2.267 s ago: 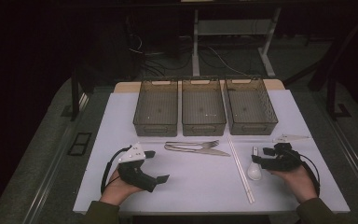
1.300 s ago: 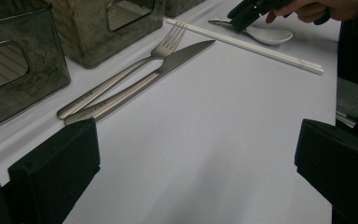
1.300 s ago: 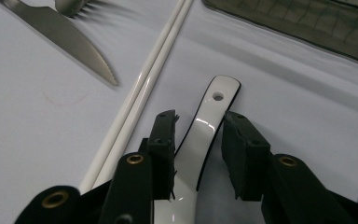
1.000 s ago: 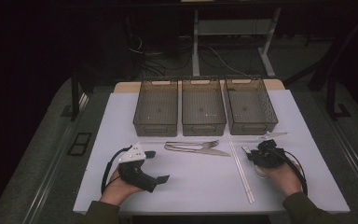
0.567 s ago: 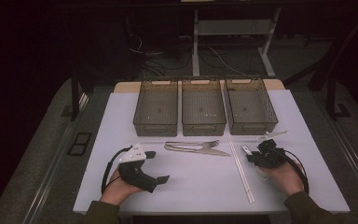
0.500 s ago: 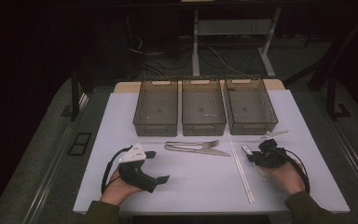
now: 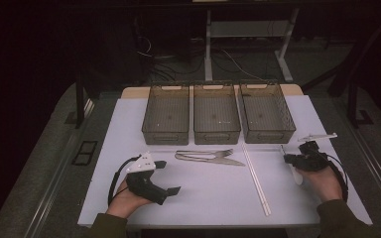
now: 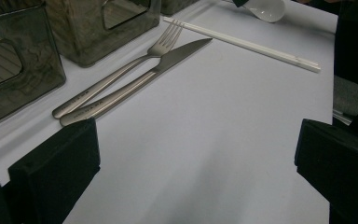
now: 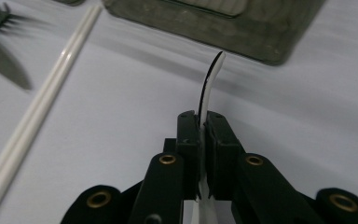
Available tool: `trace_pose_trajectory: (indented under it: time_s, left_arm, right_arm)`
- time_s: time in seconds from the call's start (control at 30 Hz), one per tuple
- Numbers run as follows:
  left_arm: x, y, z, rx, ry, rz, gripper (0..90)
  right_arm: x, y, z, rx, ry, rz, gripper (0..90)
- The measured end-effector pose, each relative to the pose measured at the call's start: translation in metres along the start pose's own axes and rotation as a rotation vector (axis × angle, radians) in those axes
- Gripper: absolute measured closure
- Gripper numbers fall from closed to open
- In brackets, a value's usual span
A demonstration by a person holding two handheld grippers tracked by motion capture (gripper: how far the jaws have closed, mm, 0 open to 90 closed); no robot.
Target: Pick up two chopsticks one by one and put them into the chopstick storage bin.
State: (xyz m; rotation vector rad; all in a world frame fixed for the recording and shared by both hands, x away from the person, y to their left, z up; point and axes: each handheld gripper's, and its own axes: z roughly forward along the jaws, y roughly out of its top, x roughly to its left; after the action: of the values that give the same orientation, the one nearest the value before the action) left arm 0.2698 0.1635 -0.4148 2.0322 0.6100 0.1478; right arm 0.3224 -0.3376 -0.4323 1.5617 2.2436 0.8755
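Left gripper [image 7: 166, 177] rested on the near-left of the table [image 7: 203, 198], jaws wide apart with nothing between them; idle. Right gripper [image 9: 204, 128] had just been closing, and its jaws were clamped edge-on onto the handle of the white spoon [image 9: 209, 88]; in the high view the spoon [image 7: 296, 174] hung under the right hand near the table's right edge, bowl toward the person. Step looked like pick-up done, carry starting. Chopsticks [image 7: 256, 174] lay just left of it; fork [image 7: 203, 153] and knife [image 7: 213, 159] side by side mid-table. Three bins across the far side; right bin [image 7: 267, 113] nearest the spoon. Next move likely: lift clear, travel over a bin, open; thin handle could pivot in the pads, so keep it level.
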Motion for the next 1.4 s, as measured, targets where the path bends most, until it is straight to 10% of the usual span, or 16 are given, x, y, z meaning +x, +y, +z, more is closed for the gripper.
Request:
trace_pose_trajectory:
  time_s: [0.3,0.73,1.4]
  left_arm:
    - [0.0,-0.001,0.002,0.006,0.003,0.004,0.0]
    - [0.001,-0.002,0.001,0.003,0.003,0.01,0.0]
    - [0.0,-0.004,0.0,0.0,-0.001,0.002,0.0]
  right_arm:
    - [-0.03,-0.002,0.002,-0.005,-0.015,0.035,79.5]
    - [-0.031,0.001,-0.013,-0.08,-0.036,0.036,52.5]
    - [0.053,-0.009,-0.021,-0.046,0.135,-0.137,59.0]
